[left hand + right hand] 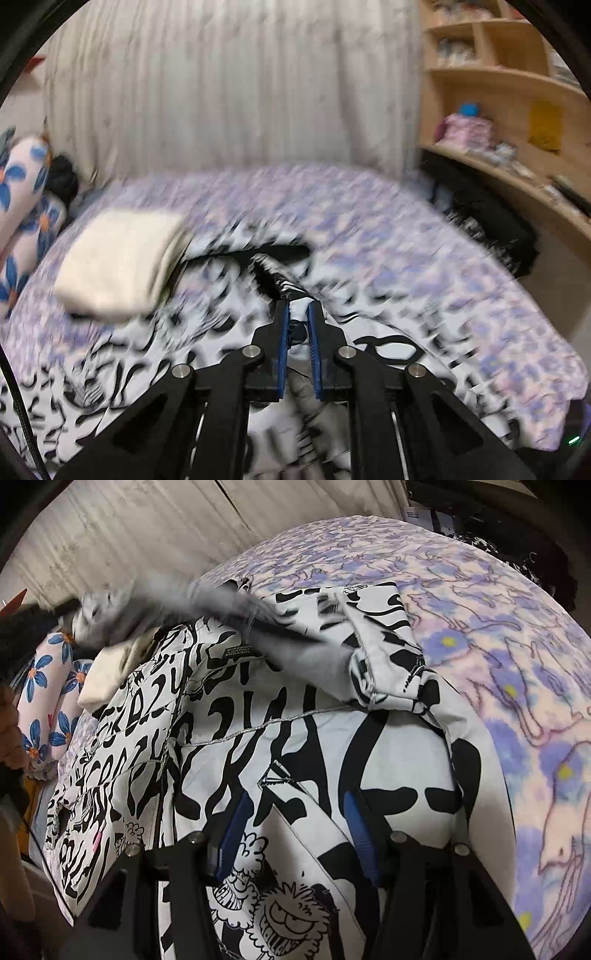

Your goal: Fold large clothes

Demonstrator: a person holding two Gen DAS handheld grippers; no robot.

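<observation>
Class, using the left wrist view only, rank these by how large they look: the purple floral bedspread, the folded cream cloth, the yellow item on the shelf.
1. Purple floral bedspread
2. Folded cream cloth
3. Yellow item, though it sits farther from the camera, so its true size is unsure.

Left gripper [298, 308]: jaws nearly closed, pinching fabric. Right gripper [295, 805]: jaws spread wide, gripping nothing.
</observation>
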